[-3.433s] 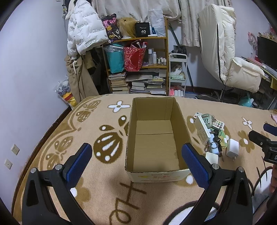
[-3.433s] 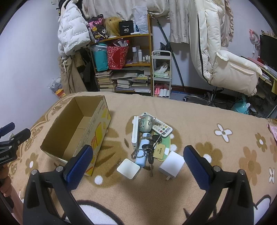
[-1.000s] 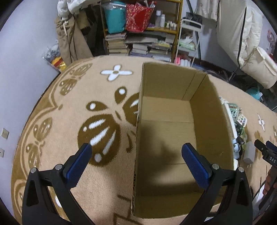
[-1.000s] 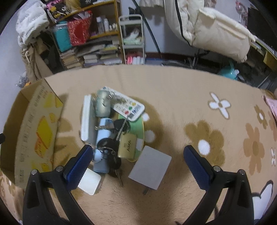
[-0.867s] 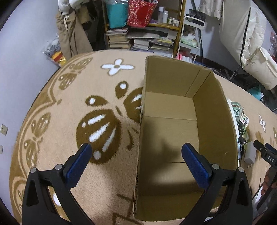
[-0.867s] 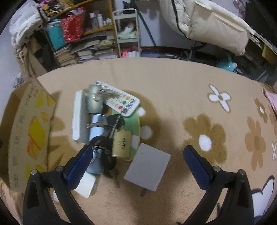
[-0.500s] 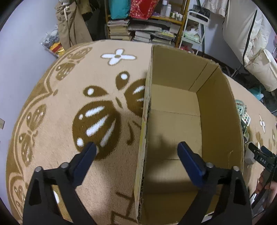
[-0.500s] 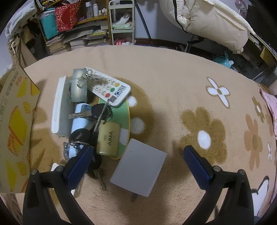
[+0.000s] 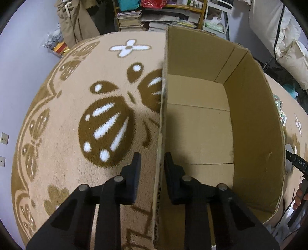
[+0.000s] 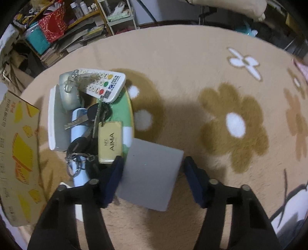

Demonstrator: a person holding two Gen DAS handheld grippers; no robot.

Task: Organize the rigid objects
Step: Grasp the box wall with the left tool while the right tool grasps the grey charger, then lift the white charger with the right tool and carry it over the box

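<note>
The left gripper (image 9: 152, 163) straddles the cardboard box's (image 9: 254, 123) near left wall, fingers drawn close either side, though whether they pinch it I can't tell. Rightwards on the patterned rug (image 10: 192, 57), the right gripper (image 10: 152, 173) brackets the grey square adapter (image 10: 150, 173), left pad touching, right just beside

Tan rug (image 9: 63, 134) w/ brown flower print; cluttered bookshelf (image 9: 154, 17) at back, pale wall (image 9: 21, 44) on left.
</note>
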